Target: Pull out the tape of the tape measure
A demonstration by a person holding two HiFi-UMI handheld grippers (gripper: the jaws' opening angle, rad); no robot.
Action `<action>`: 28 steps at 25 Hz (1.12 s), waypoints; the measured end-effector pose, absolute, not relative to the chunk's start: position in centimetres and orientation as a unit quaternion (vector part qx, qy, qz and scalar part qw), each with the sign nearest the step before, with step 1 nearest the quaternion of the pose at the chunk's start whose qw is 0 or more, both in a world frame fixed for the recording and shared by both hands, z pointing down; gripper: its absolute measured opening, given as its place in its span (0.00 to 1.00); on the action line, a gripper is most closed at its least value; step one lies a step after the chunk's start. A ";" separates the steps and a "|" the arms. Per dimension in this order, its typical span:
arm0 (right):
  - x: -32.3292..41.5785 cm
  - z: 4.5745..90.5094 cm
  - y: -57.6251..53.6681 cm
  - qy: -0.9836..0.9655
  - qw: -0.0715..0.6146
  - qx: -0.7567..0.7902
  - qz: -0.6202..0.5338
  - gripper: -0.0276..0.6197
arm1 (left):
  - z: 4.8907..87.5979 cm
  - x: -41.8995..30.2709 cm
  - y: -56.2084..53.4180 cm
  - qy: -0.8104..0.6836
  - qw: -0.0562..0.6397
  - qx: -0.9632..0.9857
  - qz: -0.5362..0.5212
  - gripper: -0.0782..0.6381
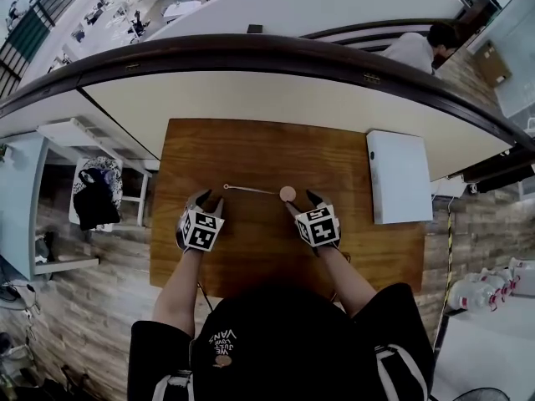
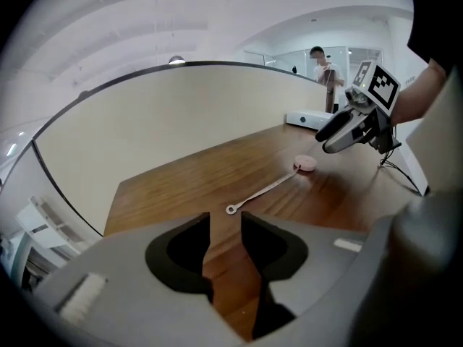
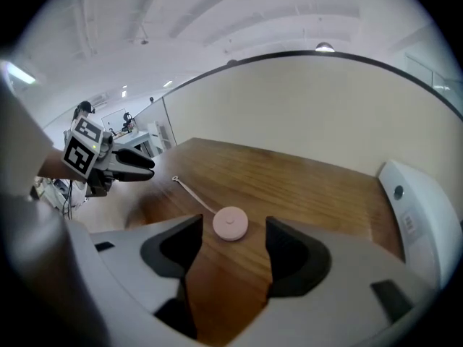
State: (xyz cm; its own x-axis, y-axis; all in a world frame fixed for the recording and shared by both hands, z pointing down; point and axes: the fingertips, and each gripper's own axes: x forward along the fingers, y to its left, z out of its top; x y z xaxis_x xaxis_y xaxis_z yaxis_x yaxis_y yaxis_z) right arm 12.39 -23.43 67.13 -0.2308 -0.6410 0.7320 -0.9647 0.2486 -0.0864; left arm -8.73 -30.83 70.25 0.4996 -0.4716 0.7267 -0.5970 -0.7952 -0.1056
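A small round pink tape measure (image 1: 287, 193) lies on the wooden table (image 1: 251, 149). Its thin tape (image 1: 251, 190) is drawn out to the left and ends in a metal ring (image 1: 226, 187). My left gripper (image 1: 211, 199) hovers just behind the ring (image 2: 231, 209), its jaws apart with only bare wood between them (image 2: 225, 220). My right gripper (image 1: 303, 200) stands open. In the right gripper view the pink case (image 3: 231, 223) sits just ahead of the jaws' gap, untouched by the pads.
A flat white box (image 1: 399, 176) rests at the table's right edge. A curved cream wall with a dark rail (image 1: 276, 53) runs behind the table. A chair with a dark bag (image 1: 94, 195) stands to the left. A cable (image 2: 401, 172) trails off the near edge.
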 end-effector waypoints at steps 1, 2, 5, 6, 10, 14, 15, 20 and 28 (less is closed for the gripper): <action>12.3 66.7 -23.2 -0.735 0.287 0.549 0.276 0.42 | 69.7 -8.9 -30.6 -0.314 0.078 0.863 0.387 0.28; 12.2 66.2 -22.9 -0.737 0.281 0.551 0.274 0.42 | 69.1 -9.1 -30.3 -0.319 0.077 0.865 0.381 0.28; 12.0 64.6 -22.1 -0.742 0.264 0.556 0.267 0.42 | 66.8 -9.5 -29.4 -0.333 0.072 0.870 0.356 0.29; 11.9 64.0 -21.8 -0.744 0.259 0.557 0.263 0.42 | 66.0 -9.6 -29.1 -0.338 0.068 0.872 0.347 0.29; 11.4 61.5 -20.6 -0.753 0.238 0.561 0.248 0.42 | 63.0 -10.1 -27.7 -0.356 0.057 0.879 0.312 0.30; 11.1 59.1 -19.3 -0.762 0.216 0.565 0.233 0.42 | 59.6 -10.0 -25.7 -0.367 0.050 0.885 0.280 0.30; 11.0 58.5 -19.0 -0.763 0.211 0.566 0.231 0.42 | 58.8 -10.1 -25.3 -0.370 0.049 0.886 0.275 0.30; 10.6 56.7 -17.2 -0.771 0.191 0.565 0.223 0.42 | 55.9 -10.4 -22.5 -0.383 0.052 0.889 0.245 0.30; 10.2 55.2 -14.0 -0.793 0.176 0.541 0.219 0.42 | 52.6 -10.1 -17.9 -0.406 0.065 0.890 0.196 0.30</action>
State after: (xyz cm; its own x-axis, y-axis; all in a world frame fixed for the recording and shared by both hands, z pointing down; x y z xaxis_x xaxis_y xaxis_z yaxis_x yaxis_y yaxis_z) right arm 10.16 -14.02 55.18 -0.3518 -0.7809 0.5162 -0.9351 0.3183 -0.1559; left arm -10.10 -17.88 52.59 0.5928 -0.6978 0.4021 -0.7490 -0.6612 -0.0430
